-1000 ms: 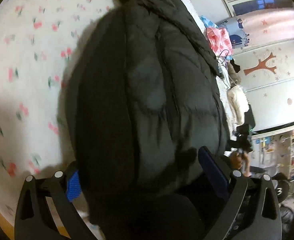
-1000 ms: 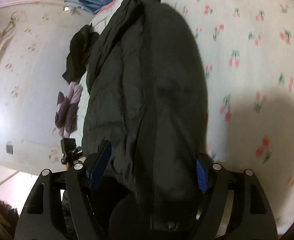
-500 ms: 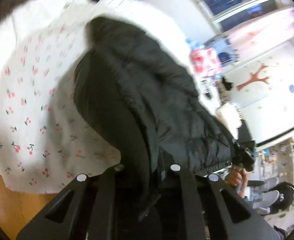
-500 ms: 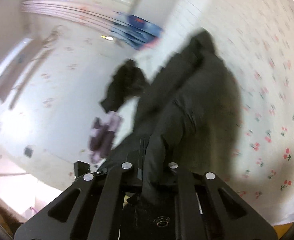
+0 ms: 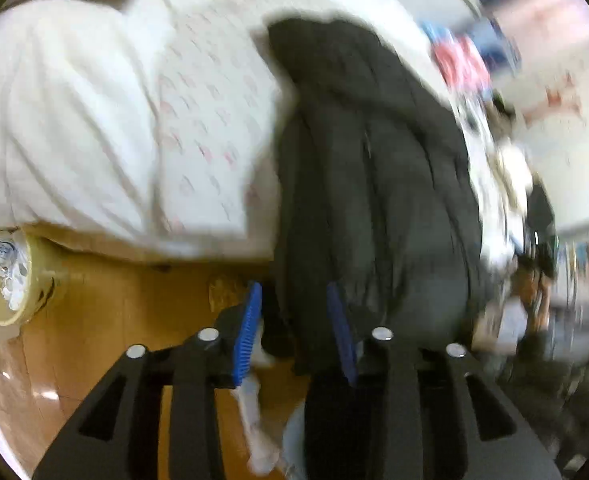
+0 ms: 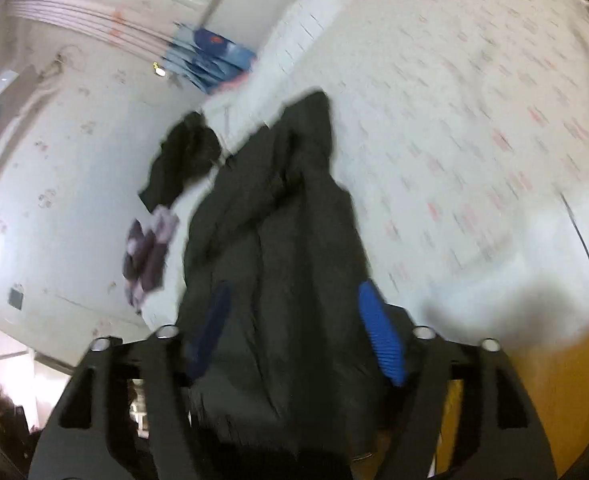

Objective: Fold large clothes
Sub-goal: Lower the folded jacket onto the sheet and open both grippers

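Note:
A black puffer jacket (image 5: pixel 374 168) lies lengthwise on a bed with a white cherry-print cover (image 5: pixel 198 120), its near end hanging over the bed's edge. It also shows in the right wrist view (image 6: pixel 278 240). My left gripper (image 5: pixel 294 320) is open, its blue pads (image 5: pixel 248 332) apart with the jacket's hem between them. My right gripper (image 6: pixel 294 332) is open wide, blue pads (image 6: pixel 378 340) on either side of the jacket's near end. Both views are motion-blurred.
A wooden floor (image 5: pixel 114 320) lies below the bed's edge. A yellow bin (image 5: pixel 10 276) with white paper stands at the left. Dark and purple clothes (image 6: pixel 146 256) lie at the bed's far side. Pink and blue fabric (image 5: pixel 458 60) lies beyond the jacket.
Both grippers were shut on the jacket's end half a second ago and have opened. Both have drawn back toward the bed's edge, so floor now shows.

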The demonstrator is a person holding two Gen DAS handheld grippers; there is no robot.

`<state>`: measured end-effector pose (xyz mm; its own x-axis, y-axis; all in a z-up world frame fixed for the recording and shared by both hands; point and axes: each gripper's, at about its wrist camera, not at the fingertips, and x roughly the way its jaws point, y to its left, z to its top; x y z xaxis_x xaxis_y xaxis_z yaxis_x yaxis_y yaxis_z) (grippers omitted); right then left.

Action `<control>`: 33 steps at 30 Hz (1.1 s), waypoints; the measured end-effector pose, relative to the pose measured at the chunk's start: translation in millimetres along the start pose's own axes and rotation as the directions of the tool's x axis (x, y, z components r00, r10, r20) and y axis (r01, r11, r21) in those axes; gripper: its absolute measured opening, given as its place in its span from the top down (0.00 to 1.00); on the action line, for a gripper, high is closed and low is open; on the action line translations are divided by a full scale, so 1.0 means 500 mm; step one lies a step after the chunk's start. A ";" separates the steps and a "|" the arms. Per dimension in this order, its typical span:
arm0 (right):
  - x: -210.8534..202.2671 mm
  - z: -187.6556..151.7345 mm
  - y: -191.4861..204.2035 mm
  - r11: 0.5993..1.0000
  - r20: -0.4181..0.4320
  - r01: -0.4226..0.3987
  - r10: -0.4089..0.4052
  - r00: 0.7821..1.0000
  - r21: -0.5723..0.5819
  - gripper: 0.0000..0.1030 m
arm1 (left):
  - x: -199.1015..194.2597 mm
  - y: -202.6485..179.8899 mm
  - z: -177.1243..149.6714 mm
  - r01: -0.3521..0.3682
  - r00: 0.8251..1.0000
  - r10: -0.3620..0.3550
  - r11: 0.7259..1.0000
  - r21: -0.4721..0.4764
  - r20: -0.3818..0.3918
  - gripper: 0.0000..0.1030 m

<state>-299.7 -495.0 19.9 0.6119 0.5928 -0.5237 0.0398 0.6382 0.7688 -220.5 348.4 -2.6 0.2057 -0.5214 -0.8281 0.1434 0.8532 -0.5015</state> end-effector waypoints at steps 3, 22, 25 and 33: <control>0.122 0.095 0.038 0.998 0.003 -0.023 0.023 1.000 -0.058 0.15 | 0.001 -0.038 0.074 0.037 0.990 -0.041 0.999 0.030 0.134 0.29; 0.507 0.281 0.306 0.751 0.305 0.434 -0.316 0.898 -0.498 0.78 | 0.235 -0.235 0.429 0.110 0.907 -0.101 0.994 0.002 0.409 0.25; 0.492 0.347 0.306 0.741 0.374 0.489 -0.338 0.864 -0.460 0.78 | 0.219 -0.277 0.464 0.133 0.858 -0.140 0.990 0.049 0.494 0.19; 0.667 0.361 0.039 0.815 0.081 0.475 -0.477 0.875 -0.331 0.68 | 0.471 -0.249 0.527 -0.059 0.961 0.040 0.996 0.064 0.272 0.19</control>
<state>47.6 -373.6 -73.4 0.5807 0.1740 -0.7953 0.0616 0.9647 0.2561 65.0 115.2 -69.4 0.4672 -0.4717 -0.7478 0.1927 0.8798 -0.4346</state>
